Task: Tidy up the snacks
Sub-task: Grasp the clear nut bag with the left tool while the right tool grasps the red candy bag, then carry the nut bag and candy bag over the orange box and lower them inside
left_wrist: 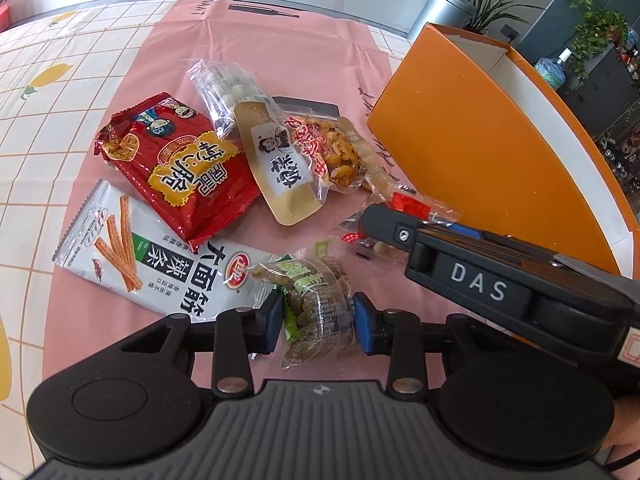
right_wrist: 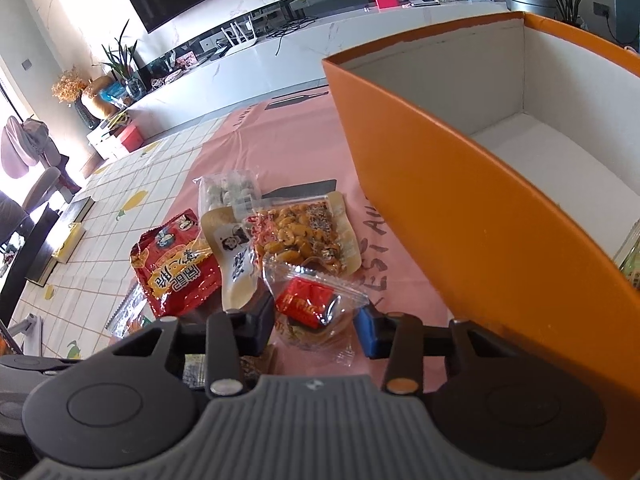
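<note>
Snacks lie scattered on a pink cloth [left_wrist: 320, 60] that covers part of the bench [left_wrist: 60, 80], whose own cover is a white grid with yellow fruit prints. Largest of all is the orange box [right_wrist: 460, 200], open at the top with a white inside, standing on the pink cloth just to the right of the snacks; a bit of a green packet shows at its inner right edge. Next comes the silver packet of spicy strips [left_wrist: 132, 256], lying flat nearest the left side, with the red packet [left_wrist: 176, 168] overlapping its upper edge. Beside the red one sits the beige packet with a portrait [left_wrist: 276, 168], then the clear bag of peanuts [left_wrist: 340, 152] touching it, and behind them the clear bag of white sweets [left_wrist: 224, 88].

Left gripper [left_wrist: 318, 320] is clamped on a small clear-and-green packet of green snacks [left_wrist: 316, 304], its blue pads pressing both sides. Right gripper [right_wrist: 316, 324] straddles a small clear wrapper with a red sweet inside [right_wrist: 308, 304]; the wrapper lies between the fingers, but whether the pads actually press on it I cannot tell.
</note>
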Demonstrator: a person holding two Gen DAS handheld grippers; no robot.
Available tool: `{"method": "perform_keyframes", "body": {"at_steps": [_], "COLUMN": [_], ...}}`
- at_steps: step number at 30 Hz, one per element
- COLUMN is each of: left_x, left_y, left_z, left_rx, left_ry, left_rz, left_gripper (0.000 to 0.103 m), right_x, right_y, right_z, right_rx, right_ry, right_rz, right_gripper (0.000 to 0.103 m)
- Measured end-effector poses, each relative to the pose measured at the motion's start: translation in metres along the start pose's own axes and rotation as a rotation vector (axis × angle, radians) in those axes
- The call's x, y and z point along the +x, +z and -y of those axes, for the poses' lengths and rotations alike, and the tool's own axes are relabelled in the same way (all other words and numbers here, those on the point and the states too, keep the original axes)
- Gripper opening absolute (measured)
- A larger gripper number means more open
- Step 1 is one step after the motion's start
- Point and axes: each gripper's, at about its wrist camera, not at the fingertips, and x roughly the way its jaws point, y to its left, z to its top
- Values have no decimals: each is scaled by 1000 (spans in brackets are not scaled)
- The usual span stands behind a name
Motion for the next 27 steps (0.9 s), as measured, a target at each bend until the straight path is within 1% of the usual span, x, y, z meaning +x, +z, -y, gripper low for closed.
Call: {"method": "perform_keyframes", "body": {"at_steps": [3, 8, 16, 21, 27], "left_x": [-8, -26, -69, -98, -124], "left_y": [-4, -10, -3, 8, 14], "left_z": [0, 2, 4, 20, 52], "left_rx": [-2, -13, -29, 8, 80], "left_ry": [-5, -19, -23, -40, -65], "left_rz": [6, 42, 134, 214, 280], "left_gripper": [40, 40, 40, 40, 40], "right_x": [-14, -34, -86, -126, -168], "right_y": [-1, -3, 7, 20, 31], "right_z": [-6, -11, -21, -23, -12], "right_rx": [-41, -73, -92, -114, -128], "right_ry": [-6, -30, -23, -1, -32], "right_rz": [36, 60, 110, 156, 188], "right_gripper": [38, 38, 38, 38, 38]}}
